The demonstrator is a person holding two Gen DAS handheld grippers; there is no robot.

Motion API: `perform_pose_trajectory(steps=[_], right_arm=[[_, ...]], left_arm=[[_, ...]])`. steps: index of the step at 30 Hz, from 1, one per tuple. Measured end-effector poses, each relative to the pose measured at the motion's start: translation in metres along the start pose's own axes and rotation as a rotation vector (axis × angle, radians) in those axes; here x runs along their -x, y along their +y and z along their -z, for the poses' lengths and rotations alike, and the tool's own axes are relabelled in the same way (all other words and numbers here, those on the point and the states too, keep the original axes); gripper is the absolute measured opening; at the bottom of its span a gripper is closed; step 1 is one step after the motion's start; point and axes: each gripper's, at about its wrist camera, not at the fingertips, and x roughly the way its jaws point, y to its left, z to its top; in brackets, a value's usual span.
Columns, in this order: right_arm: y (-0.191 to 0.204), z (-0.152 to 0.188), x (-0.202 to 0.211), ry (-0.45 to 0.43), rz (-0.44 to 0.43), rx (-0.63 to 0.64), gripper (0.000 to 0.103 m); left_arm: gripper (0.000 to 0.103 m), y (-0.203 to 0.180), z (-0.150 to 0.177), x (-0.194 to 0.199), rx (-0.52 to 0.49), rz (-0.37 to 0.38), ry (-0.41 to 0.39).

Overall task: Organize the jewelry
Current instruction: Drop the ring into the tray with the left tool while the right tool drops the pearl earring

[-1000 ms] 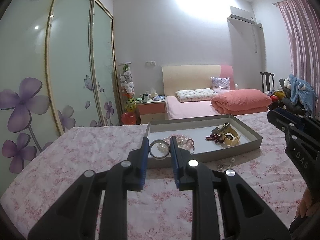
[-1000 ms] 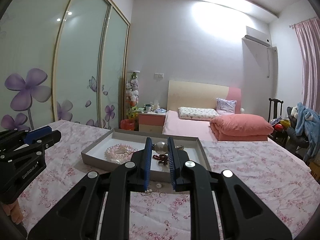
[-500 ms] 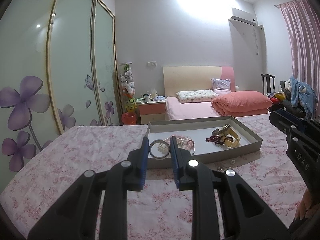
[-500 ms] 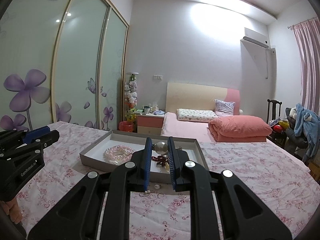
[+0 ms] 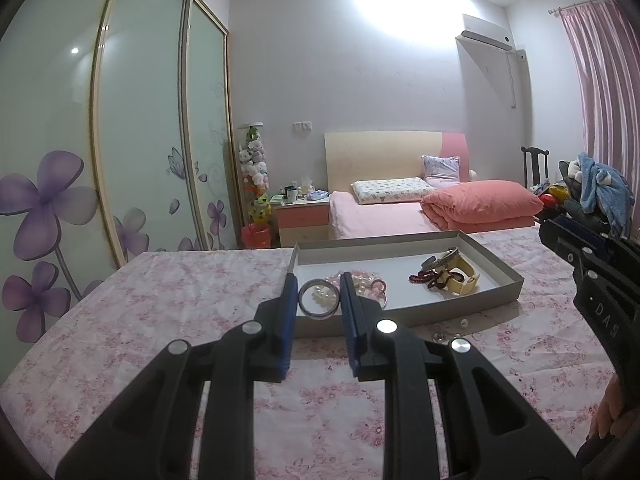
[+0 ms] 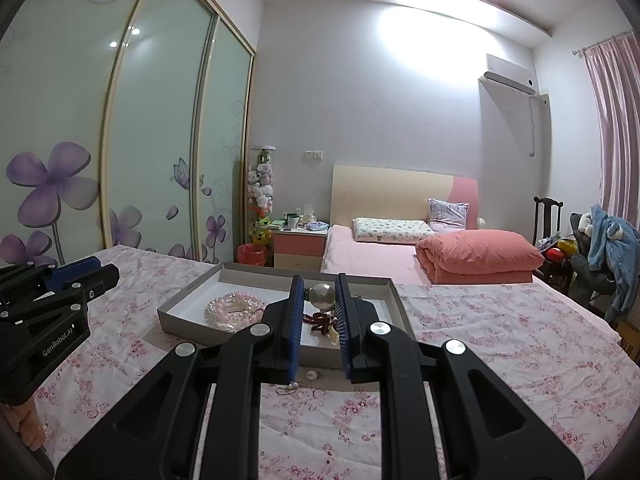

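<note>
A grey jewelry tray (image 5: 472, 304) (image 6: 180, 310) sits on the flowered bedspread. It holds pink bead bracelets (image 6: 236, 307) (image 5: 370, 282), dark red beads (image 5: 430, 278) (image 6: 320, 320) and a yellow watch band (image 5: 464, 284). My left gripper (image 5: 319, 299) is shut on a silver bangle (image 5: 318, 299), held above the tray's near edge. My right gripper (image 6: 318, 295) is shut on a silver ball-like piece (image 6: 323, 295), held above the tray. Each gripper shows in the other's view, the right one (image 5: 592, 264) and the left one (image 6: 60, 292).
Small loose pearls and a chain lie on the bedspread in front of the tray (image 5: 452, 330) (image 6: 300, 382). Behind are a second bed with an orange quilt (image 5: 480, 204), a nightstand (image 5: 300, 220), a sliding wardrobe (image 5: 120, 140) and a chair with clothes (image 6: 600, 248).
Both grippers have drifted slightly back and up from the tray while keeping their hold. Nothing was let go.
</note>
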Motion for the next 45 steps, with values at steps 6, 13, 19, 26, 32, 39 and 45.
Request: perform_pose_trajectory(steps=[6,13,19,26,32,39,45], right_arm=[[-0.005,-0.015,-0.011,-0.02,0.016,0.004,0.017],[-0.018,-0.025,-0.057,0.024,0.014,-0.032,0.017],[-0.034,-0.024,-0.118,0.146,-0.05,-0.122,0.017],[-0.051,-0.009,-0.174,0.306,-0.117,-0.24,0.017],[-0.049,0.0,-0.196,0.377,-0.144,-0.255,0.017],[-0.053,0.006,-0.211,0.416,-0.153,-0.284,0.017],[-0.06,0.004,-0.208,0.41,-0.163,-0.32,0.035]], left_arm=[[0.022,0.0,-0.01,-0.009,-0.005,0.002,-0.003],[0.022,0.0,-0.033,-0.043,0.011,0.012,0.01],[0.022,-0.009,-0.049,-0.1,0.037,0.08,0.094],[0.022,-0.018,-0.047,-0.167,0.089,0.125,0.235],[0.022,-0.031,-0.037,-0.2,0.077,0.151,0.302],[0.022,-0.031,-0.026,-0.22,0.092,0.163,0.36],[0.028,-0.028,-0.023,-0.226,0.103,0.167,0.384]])
